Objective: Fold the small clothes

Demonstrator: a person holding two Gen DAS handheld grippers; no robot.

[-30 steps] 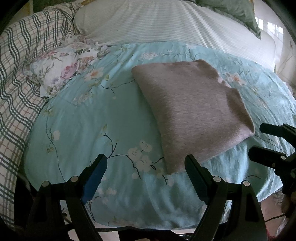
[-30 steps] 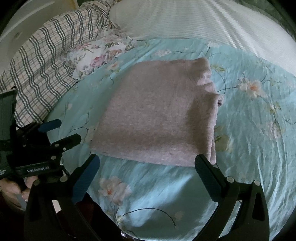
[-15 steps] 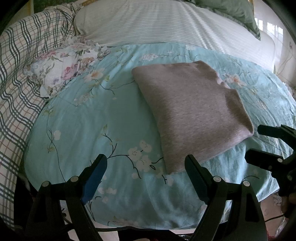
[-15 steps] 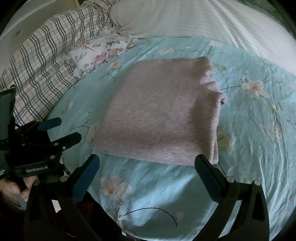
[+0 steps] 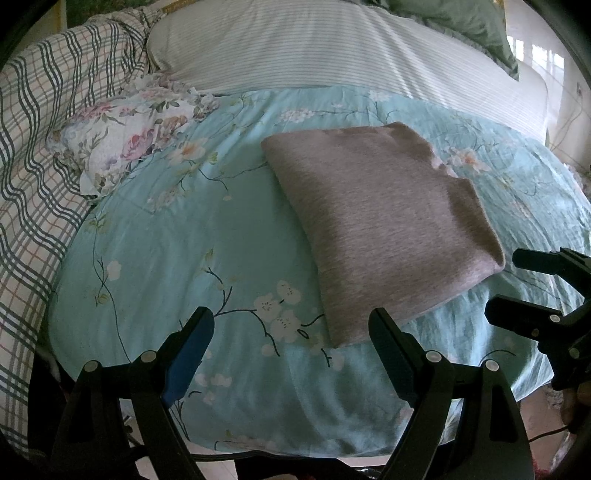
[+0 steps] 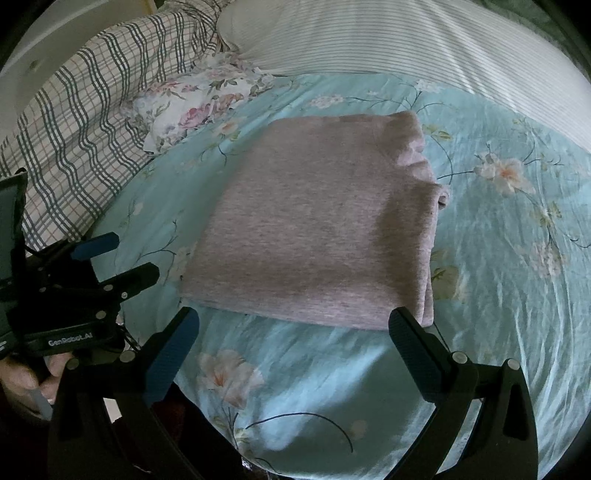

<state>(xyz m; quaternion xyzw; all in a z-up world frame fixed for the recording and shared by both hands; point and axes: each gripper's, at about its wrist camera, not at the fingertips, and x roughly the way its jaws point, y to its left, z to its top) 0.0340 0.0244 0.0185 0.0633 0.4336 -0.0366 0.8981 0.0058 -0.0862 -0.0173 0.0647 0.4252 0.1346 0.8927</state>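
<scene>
A folded grey garment (image 5: 384,229) lies flat on the light blue floral bedspread (image 5: 192,236); it also shows in the right wrist view (image 6: 314,229). My left gripper (image 5: 291,328) is open and empty, just short of the garment's near left corner. My right gripper (image 6: 295,328) is open and empty, just short of the garment's near edge. Each gripper shows in the other's view: the right one at the right edge (image 5: 517,284), the left one at the left edge (image 6: 118,258).
A small floral cloth (image 5: 122,140) lies at the bedspread's far left. A plaid blanket (image 5: 33,155) covers the left side. A white striped pillow (image 5: 332,48) lies behind, with a green pillow (image 5: 461,22) beyond it. The bed's front edge is just below the grippers.
Both grippers have drifted back slightly from the garment. The garment has not moved.
</scene>
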